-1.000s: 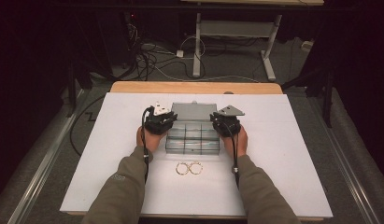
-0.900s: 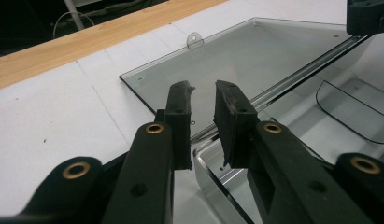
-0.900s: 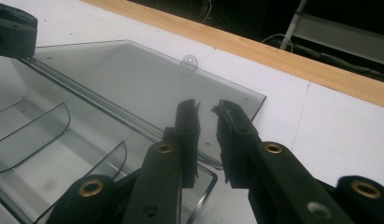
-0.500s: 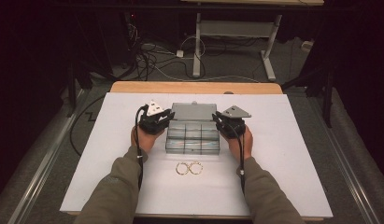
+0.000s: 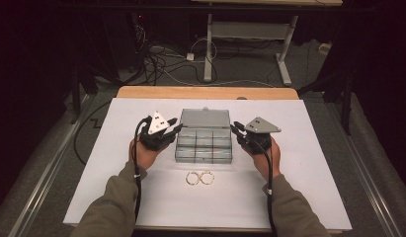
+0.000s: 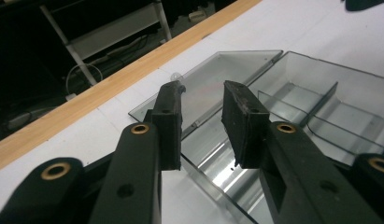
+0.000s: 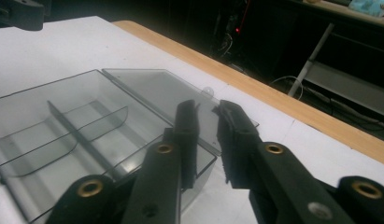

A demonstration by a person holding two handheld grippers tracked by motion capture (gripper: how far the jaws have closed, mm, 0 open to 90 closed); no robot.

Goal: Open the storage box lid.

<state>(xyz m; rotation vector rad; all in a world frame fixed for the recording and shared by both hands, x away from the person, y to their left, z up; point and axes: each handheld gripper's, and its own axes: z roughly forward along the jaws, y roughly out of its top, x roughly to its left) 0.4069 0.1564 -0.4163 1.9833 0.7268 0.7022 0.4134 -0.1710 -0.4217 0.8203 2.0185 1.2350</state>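
Left gripper and right gripper flanking the clear box, jaws parting, gripping nothing.
Box is sitting mid-table, lid lying open; its compartments are standing empty.

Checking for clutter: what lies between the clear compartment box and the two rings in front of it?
Nothing: in the high view, only bare white table top separates the clear compartment box from the two rings.
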